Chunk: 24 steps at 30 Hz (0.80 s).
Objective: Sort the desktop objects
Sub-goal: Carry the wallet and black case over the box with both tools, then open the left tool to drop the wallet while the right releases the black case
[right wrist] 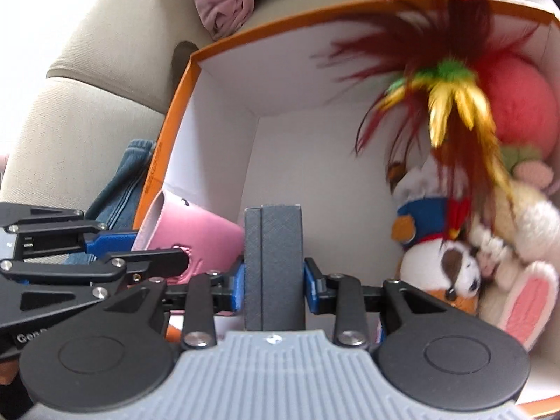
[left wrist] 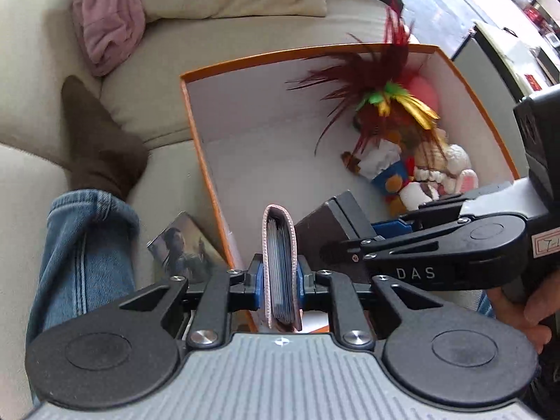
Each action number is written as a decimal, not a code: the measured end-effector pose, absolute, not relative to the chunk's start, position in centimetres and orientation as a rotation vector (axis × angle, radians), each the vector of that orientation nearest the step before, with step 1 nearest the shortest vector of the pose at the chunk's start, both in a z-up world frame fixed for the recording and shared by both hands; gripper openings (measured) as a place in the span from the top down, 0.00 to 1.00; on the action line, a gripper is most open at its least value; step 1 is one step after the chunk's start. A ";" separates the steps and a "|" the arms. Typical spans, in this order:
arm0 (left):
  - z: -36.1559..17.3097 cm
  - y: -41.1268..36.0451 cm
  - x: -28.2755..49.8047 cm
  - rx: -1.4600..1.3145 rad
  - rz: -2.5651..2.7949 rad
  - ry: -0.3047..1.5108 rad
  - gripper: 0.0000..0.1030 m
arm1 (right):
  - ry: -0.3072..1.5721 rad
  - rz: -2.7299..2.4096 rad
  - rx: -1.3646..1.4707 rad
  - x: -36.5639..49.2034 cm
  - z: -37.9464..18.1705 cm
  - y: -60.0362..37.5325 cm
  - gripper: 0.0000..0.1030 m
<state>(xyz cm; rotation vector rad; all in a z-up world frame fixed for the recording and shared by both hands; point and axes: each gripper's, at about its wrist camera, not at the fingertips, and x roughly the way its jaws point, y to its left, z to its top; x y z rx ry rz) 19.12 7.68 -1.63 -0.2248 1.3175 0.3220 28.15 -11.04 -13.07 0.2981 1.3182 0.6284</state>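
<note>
Sofa [left wrist: 245, 28] under orange box [left wrist: 196, 133]; left claw [left wrist: 279, 285] grips pink wallet [left wrist: 279, 266], right claw [right wrist: 271, 285] grey case [right wrist: 276, 262].

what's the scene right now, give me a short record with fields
setting: orange box with white inside, on a beige sofa
left tool: shut on pink card holder, held on edge at the box's near rim
right tool: shut on grey case, held upright over the box
in box: plush toys and a feather toy along the right side
outside box: photo card by its left wall
</note>
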 end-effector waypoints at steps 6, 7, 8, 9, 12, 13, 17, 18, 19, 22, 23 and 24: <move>-1.9 8.0 18.6 -0.231 0.323 1.316 0.79 | 1.331 0.622 0.293 27.8 -13.6 -9.9 0.66; -1.9 8.0 18.4 -0.228 0.318 1.310 0.78 | 1.329 0.616 0.288 27.7 -13.7 -9.7 0.66; -1.8 7.9 18.4 -0.223 0.309 1.305 0.78 | 1.327 0.612 0.284 27.6 -13.7 -9.6 0.66; -1.8 7.8 18.2 -0.214 0.303 1.300 0.77 | 1.325 0.608 0.281 27.4 -13.6 -9.3 0.66; -1.3 7.8 17.6 -0.224 0.279 1.273 0.75 | 1.325 0.596 0.266 27.1 -13.7 -8.7 0.66; -1.1 7.9 17.3 -0.230 0.271 1.257 0.74 | 1.323 0.595 0.267 27.1 -13.6 -8.6 0.65; 0.6 8.3 15.5 -0.241 0.248 1.152 0.74 | 1.328 0.597 0.269 26.8 -13.6 -7.9 0.64; 1.1 8.4 14.9 -0.250 0.248 1.122 0.74 | 1.330 0.596 0.272 26.8 -13.5 -7.7 0.63; 1.7 8.7 14.3 -0.261 0.251 1.087 0.74 | 1.332 0.595 0.277 26.9 -13.4 -7.9 0.62; 2.8 9.7 12.3 -0.308 0.277 1.000 0.74 | 1.334 0.606 0.297 26.8 -13.1 -7.9 0.58; 3.0 10.1 11.7 -0.328 0.289 0.978 0.74 | 1.331 0.612 0.297 26.7 -12.9 -7.9 0.58; 3.1 10.5 11.2 -0.345 0.301 0.963 0.74 | 1.328 0.616 0.298 26.7 -12.8 -7.9 0.59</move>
